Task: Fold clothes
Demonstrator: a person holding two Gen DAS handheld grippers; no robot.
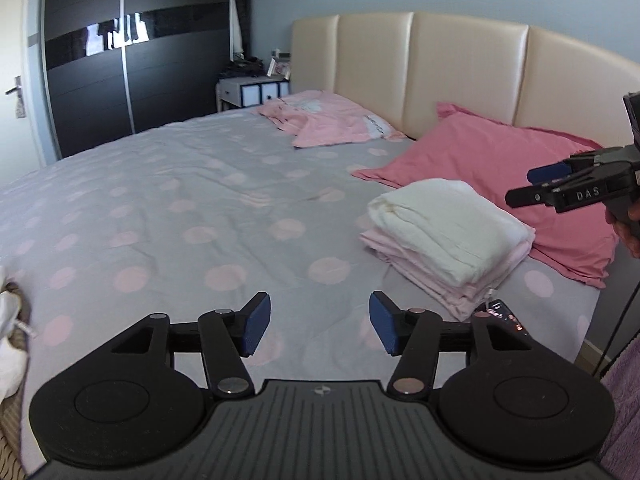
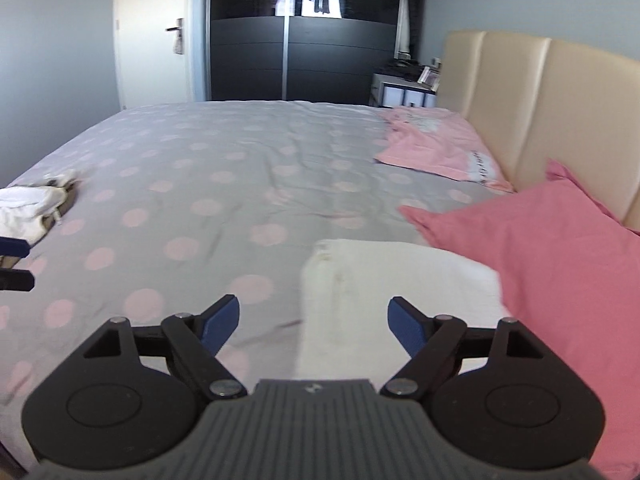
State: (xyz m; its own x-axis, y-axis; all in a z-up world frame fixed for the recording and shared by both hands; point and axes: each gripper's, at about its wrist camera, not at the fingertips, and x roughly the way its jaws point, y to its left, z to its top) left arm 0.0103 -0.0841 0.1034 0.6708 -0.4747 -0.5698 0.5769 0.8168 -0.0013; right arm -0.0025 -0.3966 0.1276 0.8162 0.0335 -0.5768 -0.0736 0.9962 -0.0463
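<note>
Fetching next garment: my guess at the step, since the white folded cloth [image 1: 444, 224] already tops the pink folded stack [image 1: 436, 276] on the bed [image 1: 168, 200], against the pink pillow [image 1: 492, 168].
Unfolded clothes: white heap [image 2: 28, 204] at the bed's left edge.
Left tool [image 1: 316, 326]: spread, holding nothing.
Right tool [image 2: 314, 324]: spread, empty, above the stack.
Advice: I'd lift clear of the stack, pinch one layer only.

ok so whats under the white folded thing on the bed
The white folded cloth sits on a stack of folded pale pink fabric on the bed. Only the pink layers' edges show; how many pieces, or anything between them, is covered.
</note>
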